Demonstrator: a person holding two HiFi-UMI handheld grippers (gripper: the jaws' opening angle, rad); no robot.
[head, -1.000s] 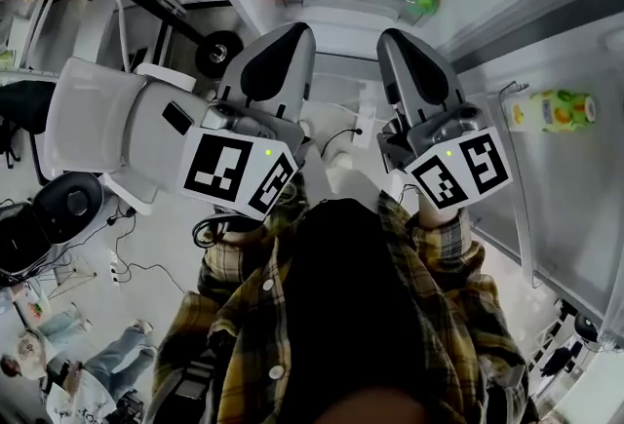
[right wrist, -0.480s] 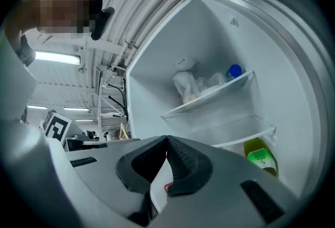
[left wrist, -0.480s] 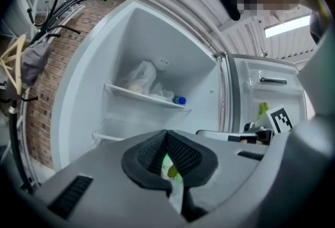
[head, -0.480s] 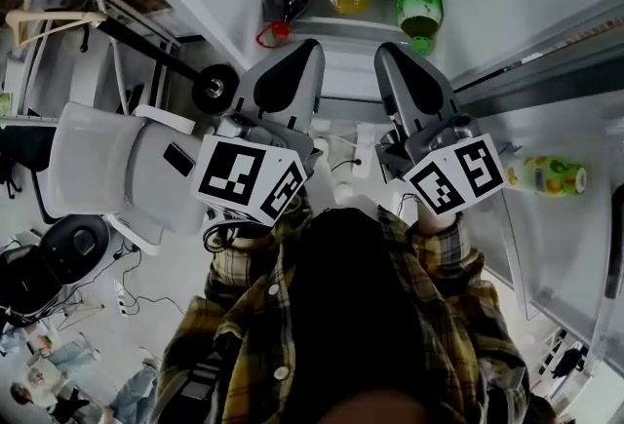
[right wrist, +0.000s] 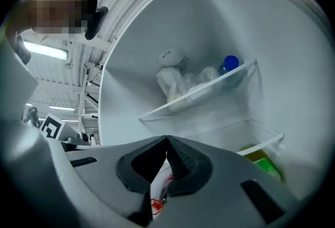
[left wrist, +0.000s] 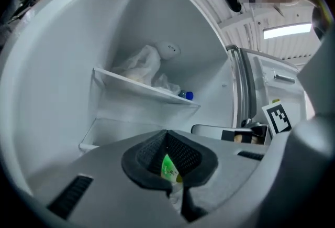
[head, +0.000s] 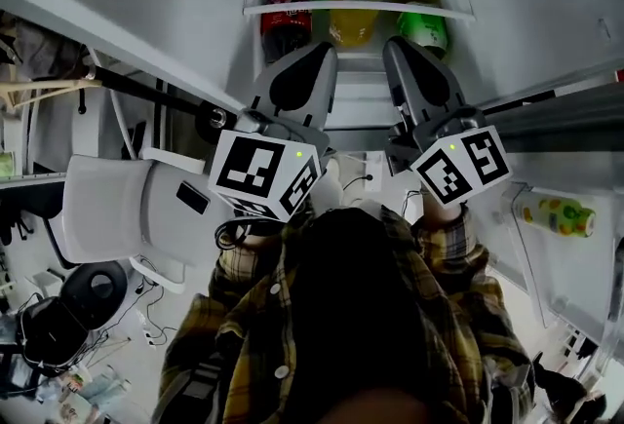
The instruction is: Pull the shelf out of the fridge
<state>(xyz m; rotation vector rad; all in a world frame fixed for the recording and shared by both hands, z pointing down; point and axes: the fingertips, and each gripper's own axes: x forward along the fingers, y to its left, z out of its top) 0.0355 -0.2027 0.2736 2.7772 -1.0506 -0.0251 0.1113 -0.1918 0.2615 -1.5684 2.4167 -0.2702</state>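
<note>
both grippers sit side by side at centre of the head view, aimed at the open fridge at 12 o'clock. left gripper – jaws pressed together, nothing between them. right gripper – same, closed and empty. the shelf is inside the fridge, its front edge running across at 12 just past the tips, apart from both. behind that edge: cola bottle at 11, yellow bottle at 12, green bottle at 1. the upper shelf carries a plastic bag & a blue cap. juice bottle in the door rack at 3. white chair at 9.
</note>
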